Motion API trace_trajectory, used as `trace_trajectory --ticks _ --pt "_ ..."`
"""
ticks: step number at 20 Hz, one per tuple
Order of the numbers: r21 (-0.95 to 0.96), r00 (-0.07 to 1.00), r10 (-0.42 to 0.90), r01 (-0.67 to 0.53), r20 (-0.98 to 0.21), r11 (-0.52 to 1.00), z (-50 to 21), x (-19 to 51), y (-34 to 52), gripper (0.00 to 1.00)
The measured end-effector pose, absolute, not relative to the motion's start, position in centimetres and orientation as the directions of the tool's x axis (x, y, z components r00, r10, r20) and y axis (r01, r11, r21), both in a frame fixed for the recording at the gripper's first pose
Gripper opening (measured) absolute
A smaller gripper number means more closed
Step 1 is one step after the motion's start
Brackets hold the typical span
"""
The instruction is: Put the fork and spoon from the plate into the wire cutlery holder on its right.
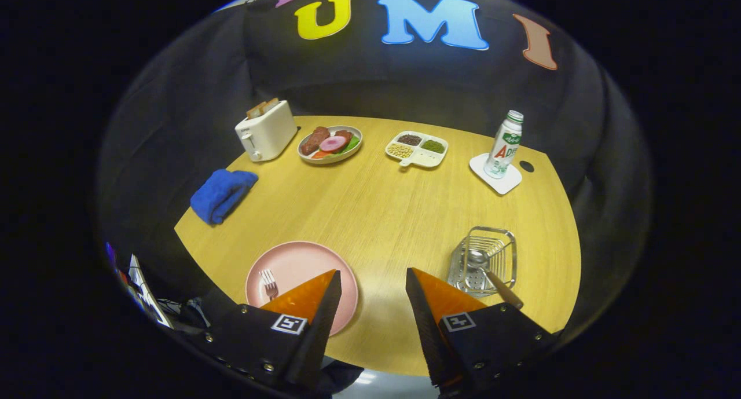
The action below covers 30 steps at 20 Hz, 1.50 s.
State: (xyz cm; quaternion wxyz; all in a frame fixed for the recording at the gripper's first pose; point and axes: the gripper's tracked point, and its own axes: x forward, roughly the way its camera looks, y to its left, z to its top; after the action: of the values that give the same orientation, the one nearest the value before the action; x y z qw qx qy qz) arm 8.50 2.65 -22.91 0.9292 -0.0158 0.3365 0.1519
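jaws wide, empty | fork point(268, 283) on plate point(289, 263) | spoon point(489, 271) seemingly in holder point(485, 259)

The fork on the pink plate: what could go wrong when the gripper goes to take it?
1. The fork lies flat on the pink plate, partly behind one finger of the open gripper, so the pinch may slip or push the plate.
2. The spoon already leans out of the wire holder; dropping the fork in may knock its handle.
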Motion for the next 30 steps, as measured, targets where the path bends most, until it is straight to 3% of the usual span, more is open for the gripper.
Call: trace_trajectory --ticks 14,22,30 --pt "0.155 0.528 0.468 -0.53 -0.709 0.834 -27.7 3.6 14.0 0.7" --pt "0.17 0.447 0.456 -0.545 -0.769 0.821 -31.7 2.6 16.2 0.7" --pt "0.1 0.436 0.375 -0.535 -0.818 0.839 -34.1 3.5 15.6 0.7"
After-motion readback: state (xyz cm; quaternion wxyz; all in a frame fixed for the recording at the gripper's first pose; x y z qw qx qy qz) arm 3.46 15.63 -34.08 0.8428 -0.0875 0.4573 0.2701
